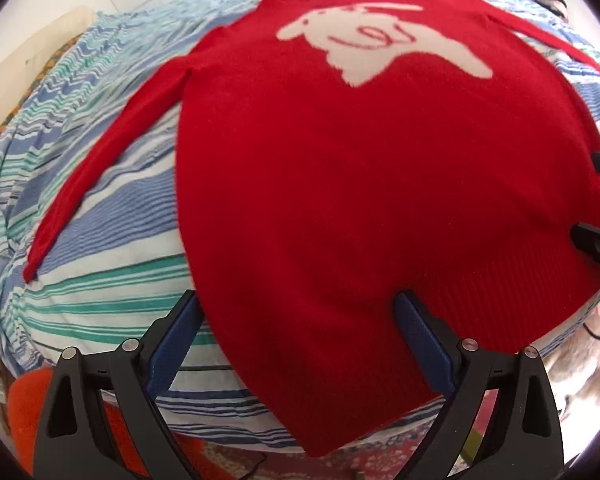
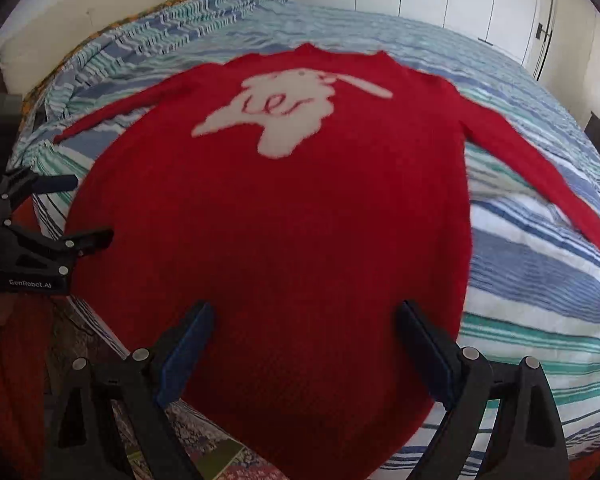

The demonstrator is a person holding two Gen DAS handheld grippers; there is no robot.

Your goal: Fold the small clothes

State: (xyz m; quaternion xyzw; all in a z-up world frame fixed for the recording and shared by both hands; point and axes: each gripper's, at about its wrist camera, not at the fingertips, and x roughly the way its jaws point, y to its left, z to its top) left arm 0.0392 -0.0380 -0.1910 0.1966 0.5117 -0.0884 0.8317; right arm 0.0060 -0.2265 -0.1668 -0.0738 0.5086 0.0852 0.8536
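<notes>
A red sweater [image 1: 340,184] with a white figure [image 1: 380,44] lies flat on the striped bedcover [image 1: 100,208], both sleeves spread out. The left gripper [image 1: 296,320] and the right gripper [image 2: 304,328] hang over its lower hem, jaws spread wide, holding nothing.

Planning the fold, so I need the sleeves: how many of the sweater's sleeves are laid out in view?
2. The left sleeve of the red sweater stretches out over the striped bedspread on the left gripper's side; the right sleeve stretches out opposite. Neither is folded in.
</notes>
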